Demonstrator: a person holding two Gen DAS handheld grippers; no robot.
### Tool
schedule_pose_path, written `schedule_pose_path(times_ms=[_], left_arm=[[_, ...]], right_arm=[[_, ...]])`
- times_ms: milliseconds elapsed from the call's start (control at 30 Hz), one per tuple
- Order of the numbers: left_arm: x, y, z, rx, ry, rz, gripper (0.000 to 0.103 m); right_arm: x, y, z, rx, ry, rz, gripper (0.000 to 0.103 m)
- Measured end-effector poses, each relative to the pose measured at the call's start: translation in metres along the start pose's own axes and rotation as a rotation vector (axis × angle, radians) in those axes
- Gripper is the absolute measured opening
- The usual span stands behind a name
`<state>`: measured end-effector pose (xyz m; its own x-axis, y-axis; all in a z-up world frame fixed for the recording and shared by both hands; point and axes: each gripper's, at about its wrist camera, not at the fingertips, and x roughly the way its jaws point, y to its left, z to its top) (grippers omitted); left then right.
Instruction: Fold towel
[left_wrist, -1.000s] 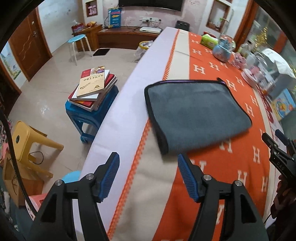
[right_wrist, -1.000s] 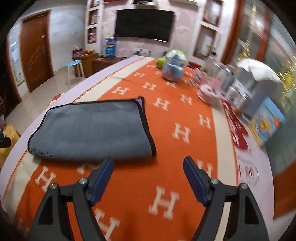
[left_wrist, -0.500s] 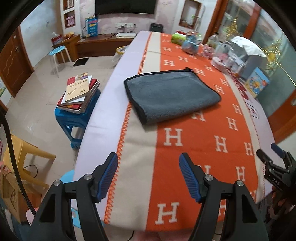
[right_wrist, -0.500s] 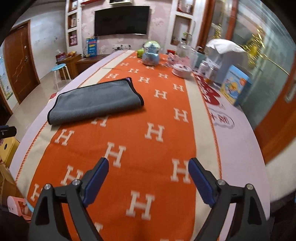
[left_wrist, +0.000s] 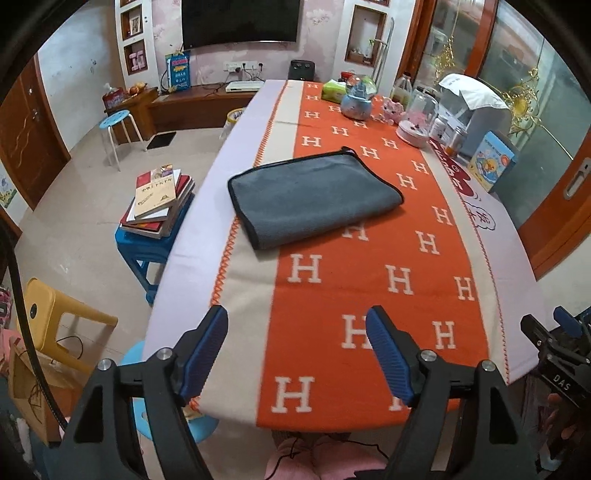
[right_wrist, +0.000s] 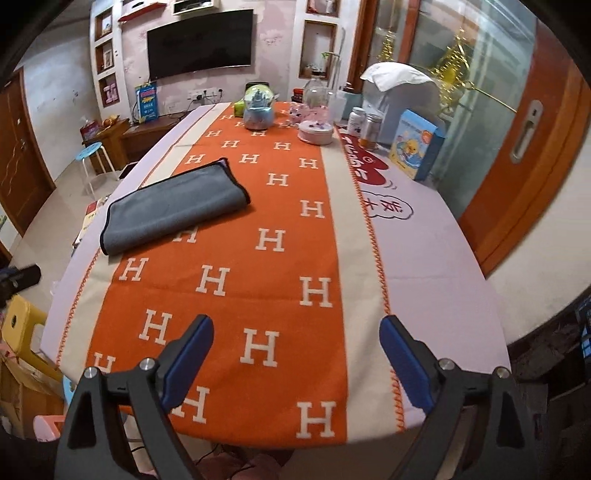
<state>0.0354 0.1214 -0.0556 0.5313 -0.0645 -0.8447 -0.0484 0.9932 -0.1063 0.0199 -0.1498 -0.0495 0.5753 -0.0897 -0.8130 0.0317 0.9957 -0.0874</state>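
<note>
A grey towel (left_wrist: 310, 197) with a black hem lies folded flat on the orange H-patterned table runner (left_wrist: 369, 288), near the table's left side; it also shows in the right wrist view (right_wrist: 173, 208). My left gripper (left_wrist: 297, 354) is open and empty, held over the table's near edge, well short of the towel. My right gripper (right_wrist: 297, 363) is open and empty, also over the near edge, to the right of the towel. The right gripper's tip shows at the right edge of the left wrist view (left_wrist: 554, 332).
At the far end of the table stand a snow globe (left_wrist: 357, 98), a pink dish with glass dome (left_wrist: 415, 125), jars, a blue box (left_wrist: 493, 160) and a white appliance (left_wrist: 476, 110). Left of the table are books on a blue stool (left_wrist: 157, 206) and a yellow stool (left_wrist: 55, 317).
Both grippers have pulled back from the towel toward the table's near edge and risen. The towel lies still, folded, now farther away in both views.
</note>
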Motion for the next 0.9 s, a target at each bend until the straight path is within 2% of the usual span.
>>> schedule_pose_path(times_ms=[267,467,667,900], left_arm=[[-0.027,-0.038,0.002,0.030,-0.030,-0.035,0.084],[-0.047,-0.057,0.001,0.056,-0.058,-0.024,0.085],[-0.052,-0.064,-0.001,0.067,-0.059,-0.028,0.090],[-0.050,-0.066,-0.006,0.047,-0.058,-0.012,0.095]], right_arm=[[-0.030,-0.017,0.000,0.017,0.054,0.083,0.092],[-0.055,-0.009,0.000,-0.024,0.024,0.152,0.095],[-0.063,-0.014,0.001,0.013,0.020,0.167,0.103],[-0.054,-0.019,-0.004,0.082,0.058,0.127,0.103]])
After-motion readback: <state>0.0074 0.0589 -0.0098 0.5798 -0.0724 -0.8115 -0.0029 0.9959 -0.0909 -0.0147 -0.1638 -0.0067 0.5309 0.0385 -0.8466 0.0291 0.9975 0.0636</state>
